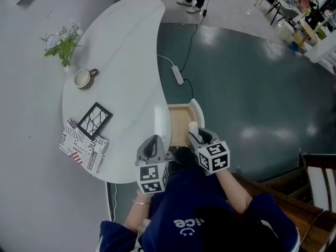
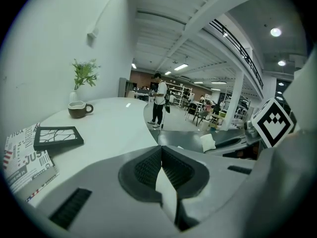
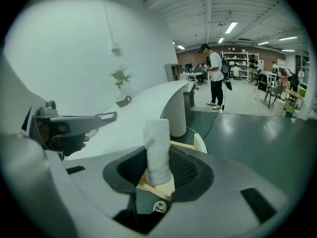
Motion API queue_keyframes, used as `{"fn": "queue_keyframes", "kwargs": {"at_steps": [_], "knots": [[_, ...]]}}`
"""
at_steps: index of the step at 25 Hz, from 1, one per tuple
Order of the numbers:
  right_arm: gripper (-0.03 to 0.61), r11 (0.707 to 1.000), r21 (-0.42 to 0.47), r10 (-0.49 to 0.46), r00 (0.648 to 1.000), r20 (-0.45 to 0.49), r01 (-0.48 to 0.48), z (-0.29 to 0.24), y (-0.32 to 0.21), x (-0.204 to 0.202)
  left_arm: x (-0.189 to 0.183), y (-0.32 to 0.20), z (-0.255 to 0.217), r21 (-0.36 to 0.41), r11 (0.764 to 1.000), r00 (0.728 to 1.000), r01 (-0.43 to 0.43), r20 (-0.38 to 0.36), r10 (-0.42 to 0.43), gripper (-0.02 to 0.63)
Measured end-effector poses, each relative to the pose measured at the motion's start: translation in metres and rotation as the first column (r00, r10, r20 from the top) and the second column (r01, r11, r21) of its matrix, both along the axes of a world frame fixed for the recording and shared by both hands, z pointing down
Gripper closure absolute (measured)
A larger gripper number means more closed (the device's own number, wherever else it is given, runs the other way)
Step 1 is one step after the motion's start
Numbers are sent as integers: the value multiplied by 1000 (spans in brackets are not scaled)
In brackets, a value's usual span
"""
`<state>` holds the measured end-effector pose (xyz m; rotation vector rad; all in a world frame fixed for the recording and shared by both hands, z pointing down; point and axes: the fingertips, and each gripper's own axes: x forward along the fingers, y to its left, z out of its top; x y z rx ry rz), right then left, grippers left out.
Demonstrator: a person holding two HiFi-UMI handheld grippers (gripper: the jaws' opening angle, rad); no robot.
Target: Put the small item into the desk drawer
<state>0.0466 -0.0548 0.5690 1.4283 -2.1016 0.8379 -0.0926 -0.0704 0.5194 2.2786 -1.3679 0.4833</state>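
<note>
The right gripper (image 3: 158,175) is clamped on the lower half of the white roll (image 3: 157,145), holding it upright directly above the open drawer (image 1: 178,122). The roll appears soft, light and compressible, so grip it mid-body with modest pressure. The left gripper (image 2: 159,172), beside the drawer, has its jaws together and empty.

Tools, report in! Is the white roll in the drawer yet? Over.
Right tool shut on white roll. Left tool shut, empty. Drawer open, roll held over it, not in yet. Nothing blocking.
</note>
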Motion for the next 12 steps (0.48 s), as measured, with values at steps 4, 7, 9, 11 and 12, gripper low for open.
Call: {"fn": "queue_keyframes", "kwargs": {"at_steps": [4, 7, 9, 11, 12], "knots": [[433, 999, -28, -26, 1000, 9, 27, 11, -15, 0, -6, -9, -3, 7, 999, 999, 47, 7, -47, 609], [433, 998, -48, -50, 999, 14, 50, 20, -28, -1, -12, -13, -3, 3, 996, 996, 84, 18, -84, 609], [433, 995, -65, -71, 997, 13, 72, 27, -34, -4, -16, -12, -2, -4, 994, 994, 108, 28, -108, 609], [433, 993, -81, -88, 996, 16, 89, 33, -41, -5, -21, -12, -1, -10, 991, 991, 130, 36, -130, 609], [432, 991, -89, -94, 995, 18, 95, 36, -44, -6, -22, -12, -1, -12, 990, 989, 141, 39, -141, 609]]}}
